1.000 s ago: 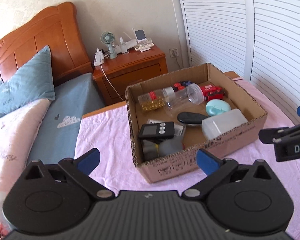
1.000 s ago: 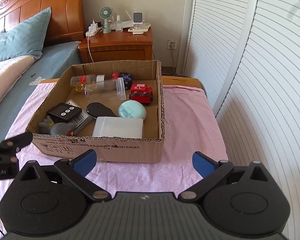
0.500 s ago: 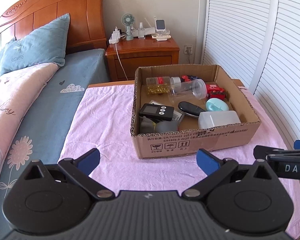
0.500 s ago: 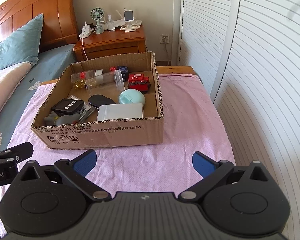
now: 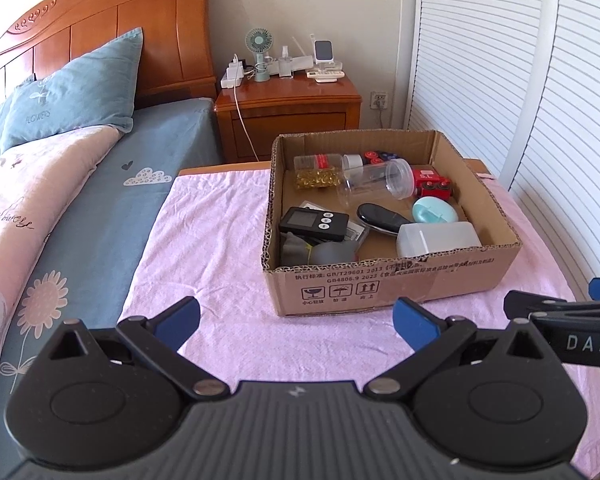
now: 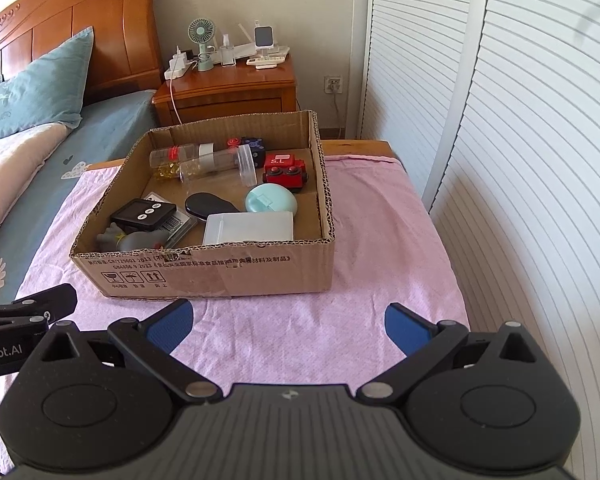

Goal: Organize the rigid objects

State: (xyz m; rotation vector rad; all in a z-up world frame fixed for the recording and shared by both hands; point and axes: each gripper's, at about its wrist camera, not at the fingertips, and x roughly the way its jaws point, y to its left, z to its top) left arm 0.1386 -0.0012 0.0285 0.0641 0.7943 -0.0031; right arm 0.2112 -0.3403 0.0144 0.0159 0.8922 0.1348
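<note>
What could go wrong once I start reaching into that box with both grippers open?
The clear jar lies on its side against the pill bottle, so a nudge may roll both. The timer rests on other items and could slip. The box walls may catch a finger of the right gripper.

Left tongs (image 5: 296, 318) agape (empty) before box (image 5: 392, 286).

One cardboard box (image 6: 220, 276) on one pink cloth (image 6: 380, 248). Inside: two clear bottles (image 6: 216, 166), one black timer (image 6: 144, 213), one red toy (image 6: 285, 172), one mint case (image 6: 270, 200), one white container (image 6: 249, 227), one black oval (image 6: 208, 203), one grey figure (image 6: 136, 240).
</note>
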